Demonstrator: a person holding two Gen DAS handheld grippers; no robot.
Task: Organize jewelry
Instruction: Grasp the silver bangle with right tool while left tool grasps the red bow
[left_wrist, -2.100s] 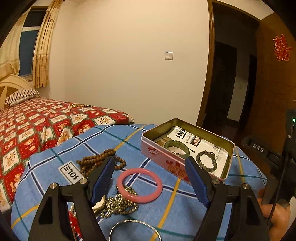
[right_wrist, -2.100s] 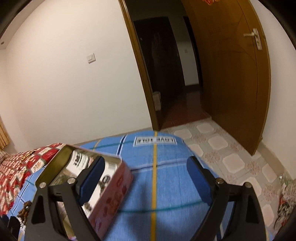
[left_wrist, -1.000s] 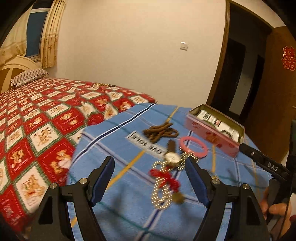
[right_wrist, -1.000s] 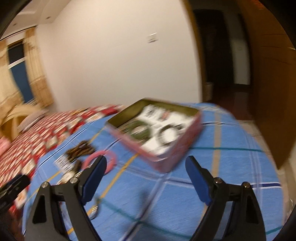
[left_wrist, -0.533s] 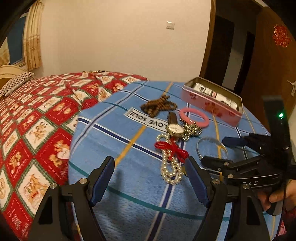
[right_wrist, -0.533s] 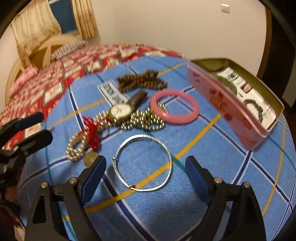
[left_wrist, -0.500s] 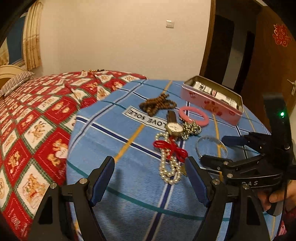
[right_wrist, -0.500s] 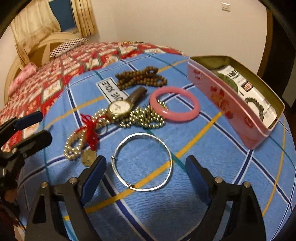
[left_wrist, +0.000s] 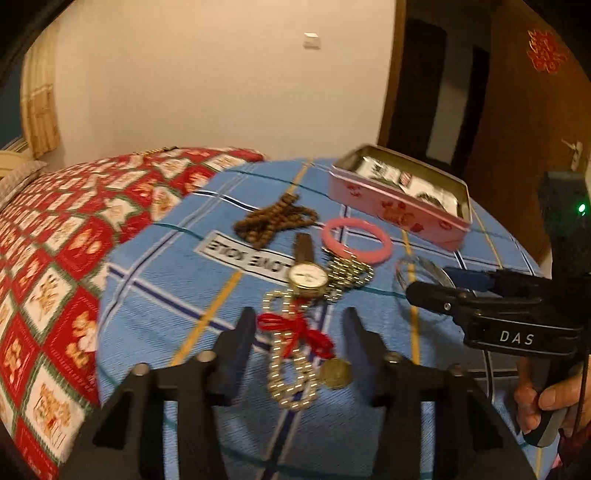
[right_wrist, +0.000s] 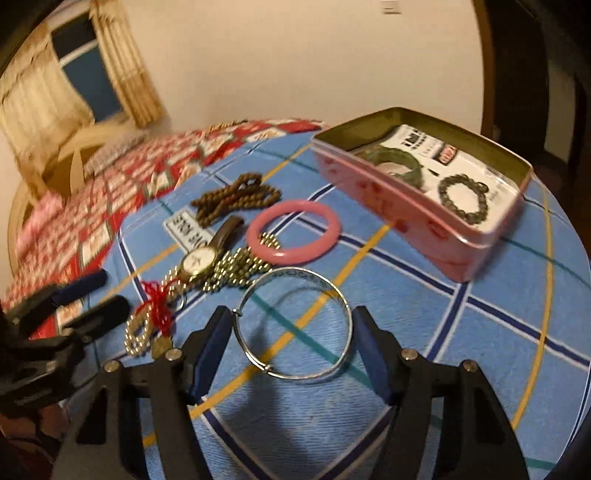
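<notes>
The bangle (right_wrist: 293, 325), a thin hoop of silver wire with a small sliding knot, lies flat on the blue plaid cloth (right_wrist: 424, 314) between the pads of the right claw (right_wrist: 291, 347). That claw's jaws are closing on it, the left pad just at the hoop's edge; whether the pads press it yet cannot be told. The left claw (left_wrist: 299, 347) is closing too, its dark pads either side of the pearl string (left_wrist: 291, 373), a doubled loop of small pale beads tied with a red ribbon (left_wrist: 295, 330) and carrying a round brass coin (left_wrist: 335, 373). The pads stand apart from the beads.

Beyond the pearls lies a watch (right_wrist: 199, 260) with a gold case, white dial and brown leather strap, resting against a heap of gold ball chain (right_wrist: 236, 271). A smooth pink ring (right_wrist: 293, 230), thick and glossy, touches that chain. Farther off is a bundle of brown wooden beads (right_wrist: 234, 201).

The tin (right_wrist: 399, 206) stands open at the right, oblong, pink with red prints outside, brassy inside. In it lie a green jade-like ring (right_wrist: 391, 160) and a dark bead bracelet (right_wrist: 463, 197) on printed paper whose lettering is too blurred to read.

A white label woven into the cloth shows "LOVE SOLE" upside down in the left view (left_wrist: 251, 258). The right tool's black body is marked "DAS" (left_wrist: 517, 338), with a green light (left_wrist: 581, 208) above and a hand (left_wrist: 554, 400) on its grip. Left of the cloth spreads a red-and-white patterned bedspread (left_wrist: 55, 258); behind are a cream wall, yellow curtains (right_wrist: 125, 74) and a wooden door (left_wrist: 524, 122) bearing a red paper cutting (left_wrist: 546, 55).
</notes>
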